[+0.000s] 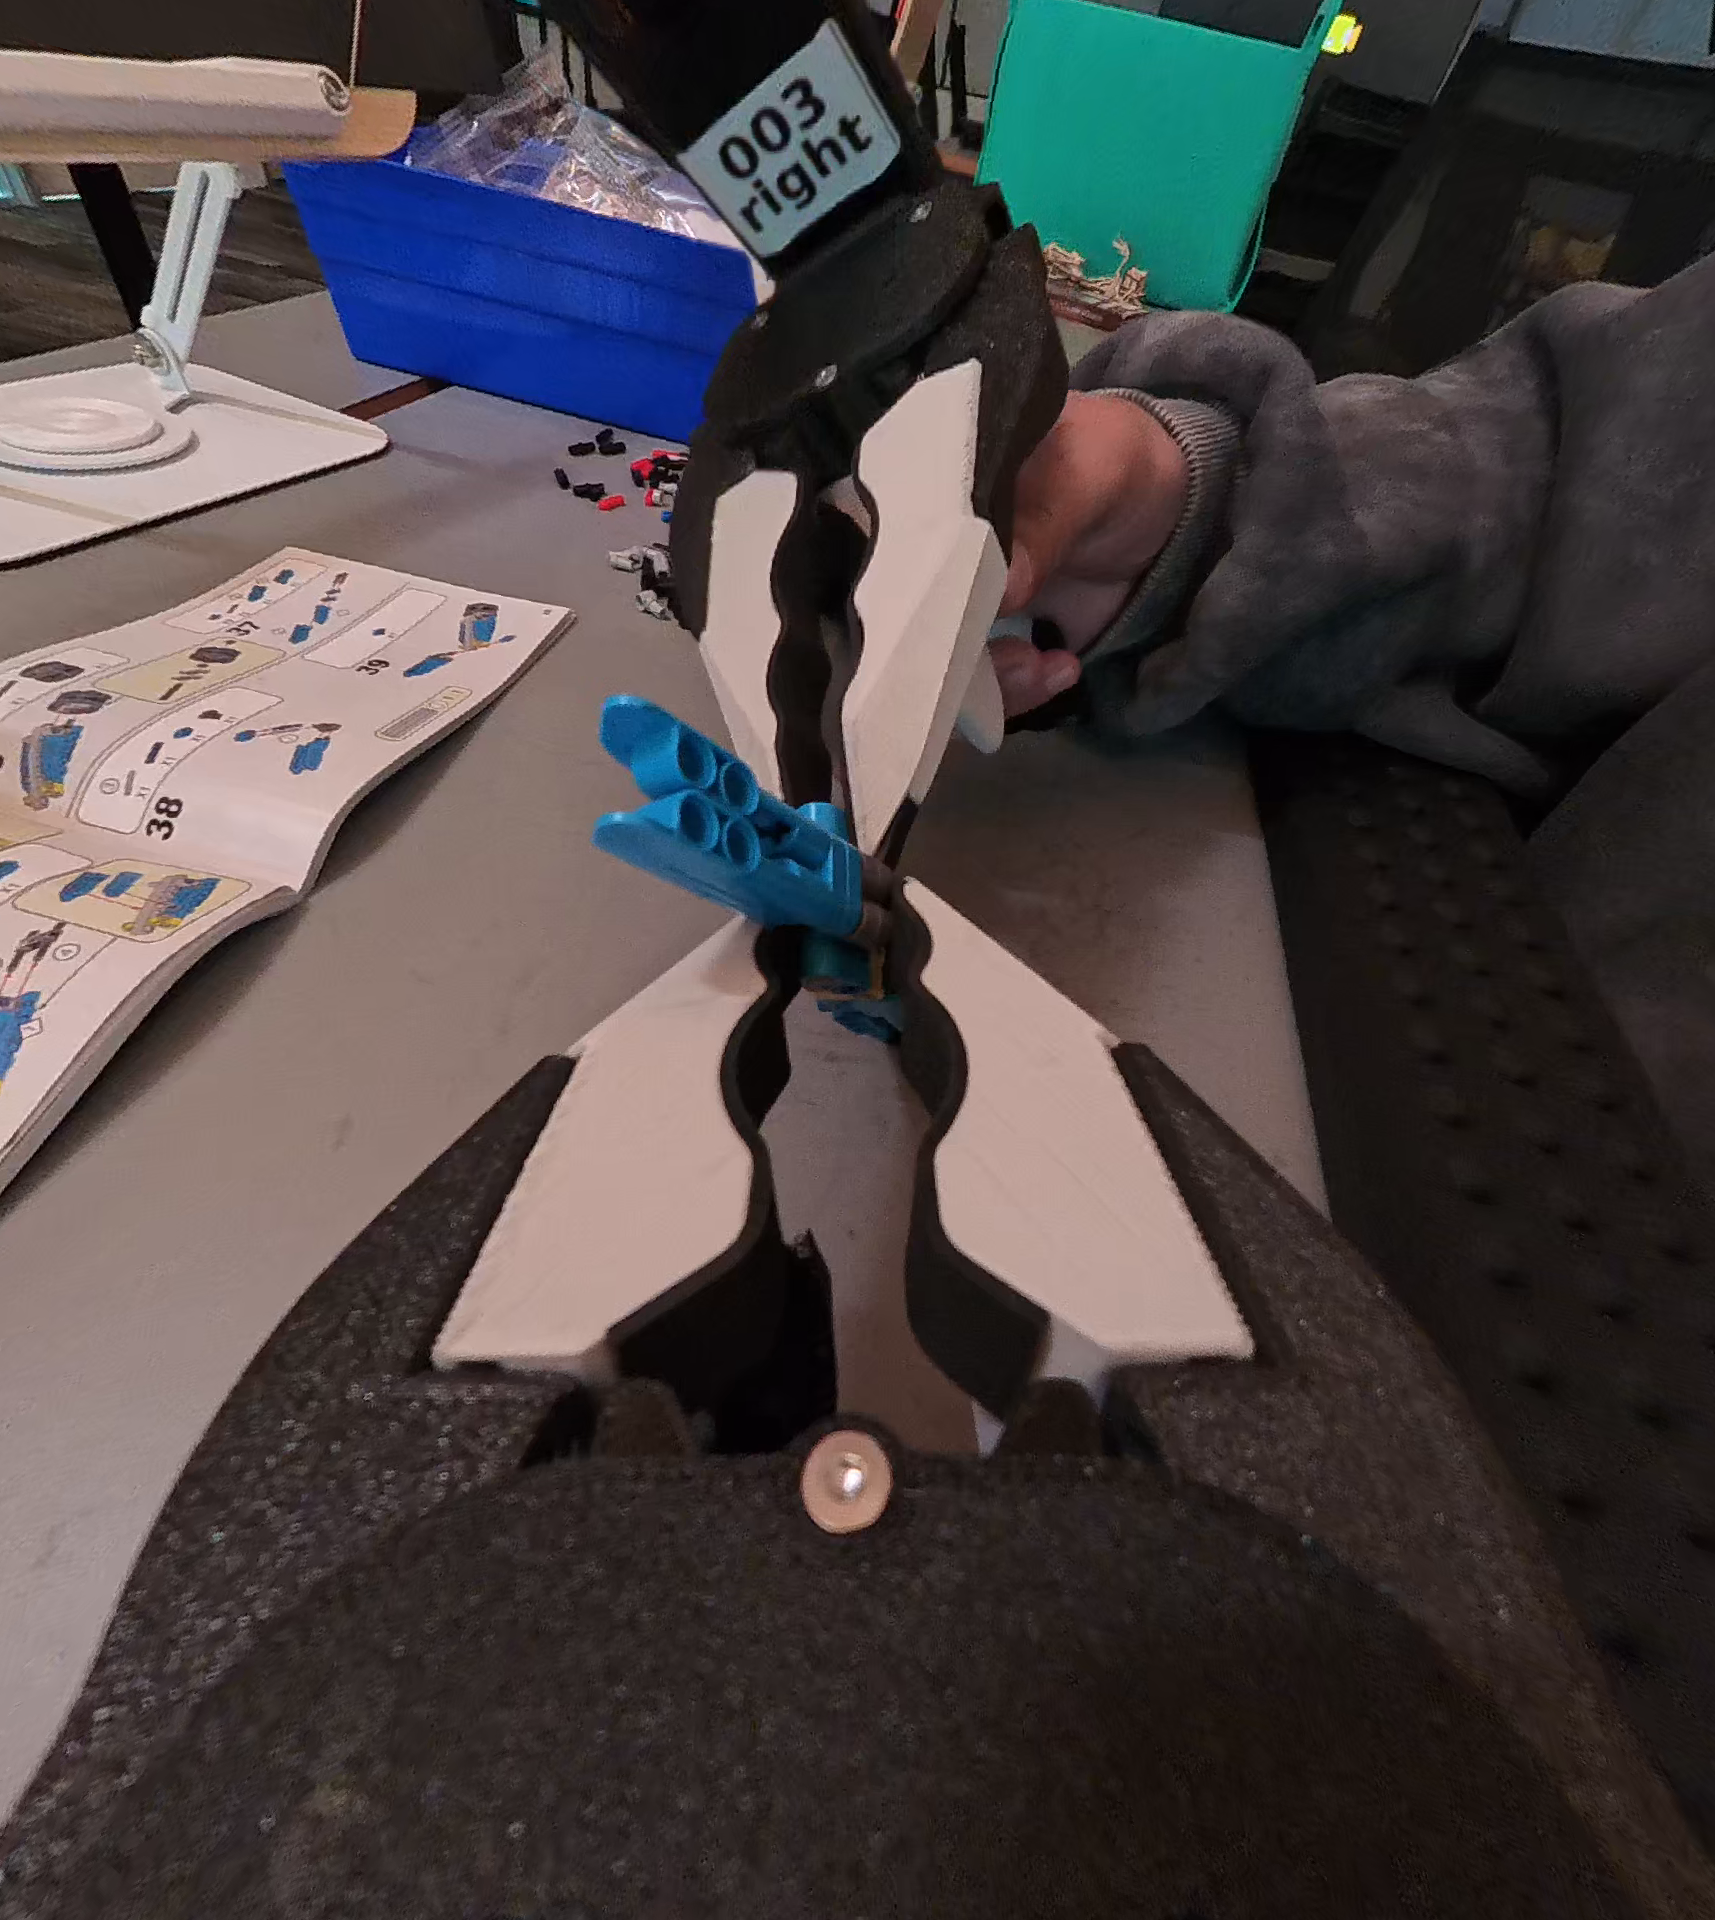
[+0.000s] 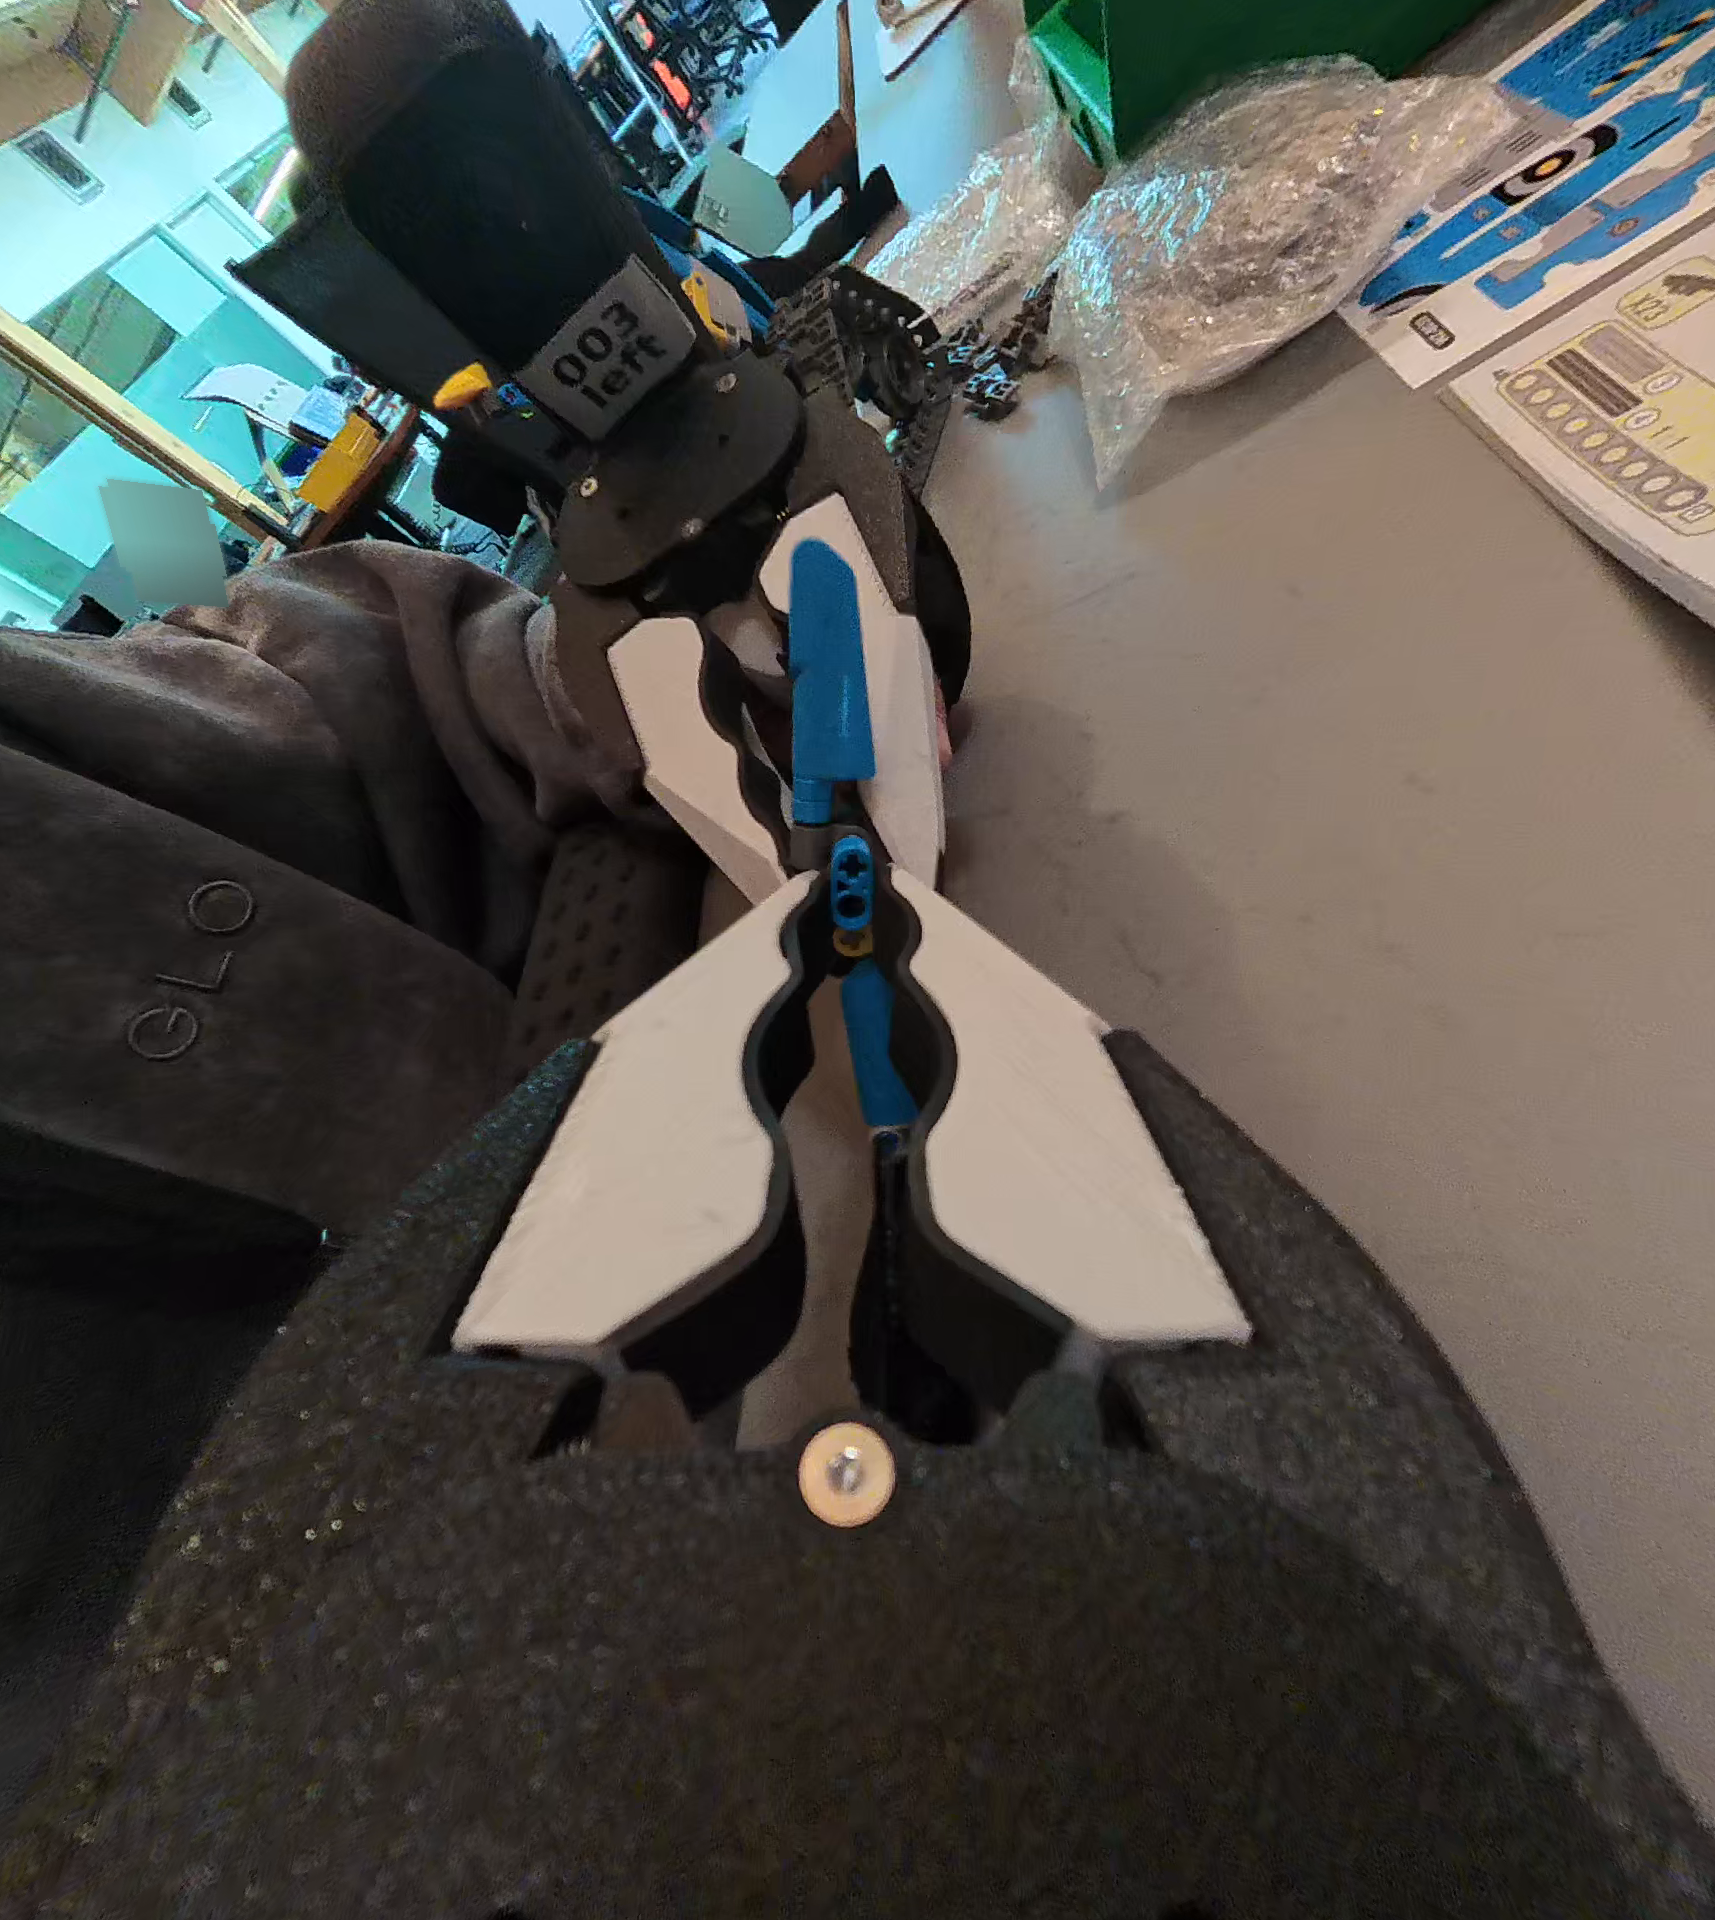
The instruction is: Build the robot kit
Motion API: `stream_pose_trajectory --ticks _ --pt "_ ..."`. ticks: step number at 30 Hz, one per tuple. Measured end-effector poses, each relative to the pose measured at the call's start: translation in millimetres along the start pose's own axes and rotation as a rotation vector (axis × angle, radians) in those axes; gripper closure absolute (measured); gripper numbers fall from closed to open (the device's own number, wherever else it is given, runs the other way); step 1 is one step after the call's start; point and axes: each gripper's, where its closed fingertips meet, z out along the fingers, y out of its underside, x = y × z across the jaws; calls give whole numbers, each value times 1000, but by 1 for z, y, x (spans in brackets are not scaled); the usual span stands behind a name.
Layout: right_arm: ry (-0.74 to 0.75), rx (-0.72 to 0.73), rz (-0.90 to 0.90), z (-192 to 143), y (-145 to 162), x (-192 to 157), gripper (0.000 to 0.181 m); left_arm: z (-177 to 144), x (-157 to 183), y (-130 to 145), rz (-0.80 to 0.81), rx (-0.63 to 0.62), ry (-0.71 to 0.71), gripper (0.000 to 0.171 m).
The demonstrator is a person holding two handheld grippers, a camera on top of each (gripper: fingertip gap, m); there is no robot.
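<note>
A small blue brick assembly (image 1: pixel 728 831) of holed beams and a pin connector is held in the air over the grey table (image 1: pixel 365 1195), near its front edge. My left gripper (image 1: pixel 837 920) is shut on its lower end. My right gripper (image 1: pixel 868 831) comes in from above, tip to tip with the left, and is shut on the same assembly. In the right wrist view my right gripper (image 2: pixel 848 888) pinches a blue holed connector (image 2: pixel 851 883). A longer blue piece (image 2: pixel 827 675) runs on between the fingers of the left gripper (image 2: pixel 817 842). A blue rod (image 2: pixel 874 1049) lies between the right gripper's jaws.
An open instruction booklet (image 1: pixel 157 790) lies to the left and also shows in the right wrist view (image 2: pixel 1663 364). A blue bin (image 1: pixel 520 281) with plastic bags, a white lamp base (image 1: pixel 105 457), loose small parts (image 1: pixel 624 478) and a teal box (image 1: pixel 1133 145) stand behind. A grey sleeve (image 1: pixel 1455 520) fills the right. My left and right fingertips are right by each other.
</note>
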Motion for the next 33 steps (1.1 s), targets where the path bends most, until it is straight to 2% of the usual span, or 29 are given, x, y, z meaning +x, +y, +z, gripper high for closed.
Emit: stream_pose_trajectory --ticks 5,8,10,15,17,19,21,23,26,29,31,33 --pt "-84 20 69 -1 0 -1 174 1 0 0 -29 7 22 158" --pt "-44 16 14 -2 -2 1 173 1 -1 0 -52 8 36 157" --pt "-21 15 -23 -6 -2 1 165 1 -2 0 -63 8 37 157" --pt "43 65 -87 -19 -11 7 160 -1 -10 0 -107 15 17 157" --pt "147 15 -227 -16 -5 12 143 -3 -20 -2 -164 35 -16 157" --pt "354 3 -471 -13 -7 22 129 -8 -36 -5 -283 87 -61 157" --pt "576 45 -659 -10 -20 23 124 -13 -49 -8 -441 160 -72 157" --pt "719 71 -763 -1 -27 20 116 -18 -58 -13 -540 230 -79 157" --pt "916 42 -860 7 -35 29 114 -20 -60 -21 -609 302 -57 157" --pt "986 32 -885 11 -43 36 124 -13 -54 -22 -591 291 -60 157" --pt "990 -29 -842 15 -38 49 124 -13 -55 -23 -557 288 -90 157" --pt "987 -31 -841 16 -37 53 127 -11 -54 -20 -563 276 -86 157"
